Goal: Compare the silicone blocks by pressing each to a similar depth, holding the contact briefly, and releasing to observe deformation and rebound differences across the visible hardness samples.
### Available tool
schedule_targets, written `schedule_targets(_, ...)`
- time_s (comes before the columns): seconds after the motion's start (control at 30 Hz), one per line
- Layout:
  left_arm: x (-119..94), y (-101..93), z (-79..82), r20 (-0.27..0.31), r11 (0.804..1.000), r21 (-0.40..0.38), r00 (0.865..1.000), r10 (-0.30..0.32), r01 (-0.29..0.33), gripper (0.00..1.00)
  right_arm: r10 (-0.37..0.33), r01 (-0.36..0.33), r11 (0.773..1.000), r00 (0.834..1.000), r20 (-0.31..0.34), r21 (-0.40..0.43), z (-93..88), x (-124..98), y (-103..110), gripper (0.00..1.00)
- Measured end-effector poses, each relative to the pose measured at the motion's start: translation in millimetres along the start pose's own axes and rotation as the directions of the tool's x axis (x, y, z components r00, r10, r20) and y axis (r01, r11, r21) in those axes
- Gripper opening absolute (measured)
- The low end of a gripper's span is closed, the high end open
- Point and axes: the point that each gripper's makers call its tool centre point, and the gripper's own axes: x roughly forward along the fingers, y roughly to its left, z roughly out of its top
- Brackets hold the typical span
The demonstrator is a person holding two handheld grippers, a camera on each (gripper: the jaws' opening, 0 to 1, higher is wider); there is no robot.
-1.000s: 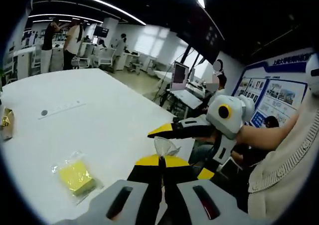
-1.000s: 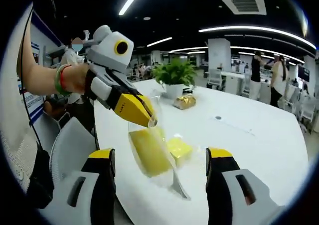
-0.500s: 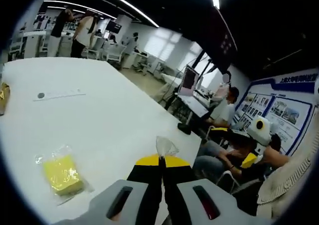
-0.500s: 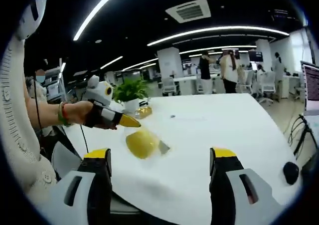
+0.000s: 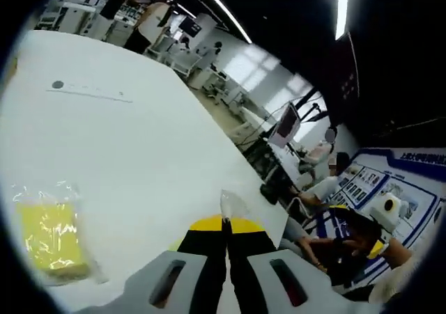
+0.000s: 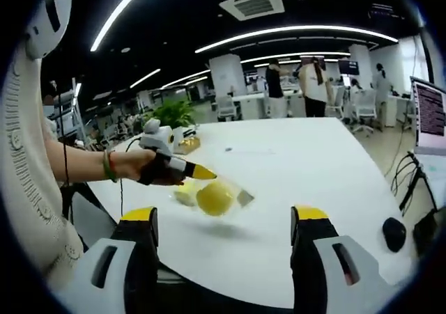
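While our left gripper (image 6: 198, 172) dangles a bagged yellow block (image 6: 215, 198) by its plastic above the white table (image 6: 327, 161) — jaws pinched on the bag — another bagged block (image 5: 49, 239) lies at nine o'clock; our right gripper (image 6: 224, 225) waits agape, presumably to help unwrap.

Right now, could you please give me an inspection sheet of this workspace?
Surface: white table, broad and mostly bare.
Job's things: one bagged yellow block hangs lifted above the table; another bagged yellow block lies on it.
Clutter: potted plant, gold packet, black mouse.
Grippers: left hand-held gripper shut on the lifted bag's edge; right hand-held gripper open, holding nothing.
Cables: nothing seen.
Surroundings: open office, people standing far back.
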Motion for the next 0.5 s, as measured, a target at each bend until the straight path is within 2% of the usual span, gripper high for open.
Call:
schedule_targets(0.13, 8, 18.9, 11.9, 0.047, 0.995, -0.101, 0.999, 0.0, 0.004, 0.0, -0.007, 0.007, 1.0, 1.0, -0.027, 0.002, -0.8, 2, -9, 0.71)
schedule_targets(0.33, 22, 46.7, 19.0, 0.055, 0.99, -0.138, 0.998, 0.041, -0.033, 0.0, 0.004, -0.003, 1.0, 1.0, -0.028, 0.013, 6.3, 12, -13, 0.7)
schedule_targets(0.5, 31, 72.8, 20.6, 0.057, 0.982, -0.169, 0.994, 0.093, -0.083, 0.0, 0.013, -0.012, 1.0, 0.998, -0.062, 0.011, -2.4, 21, -16, 0.69)
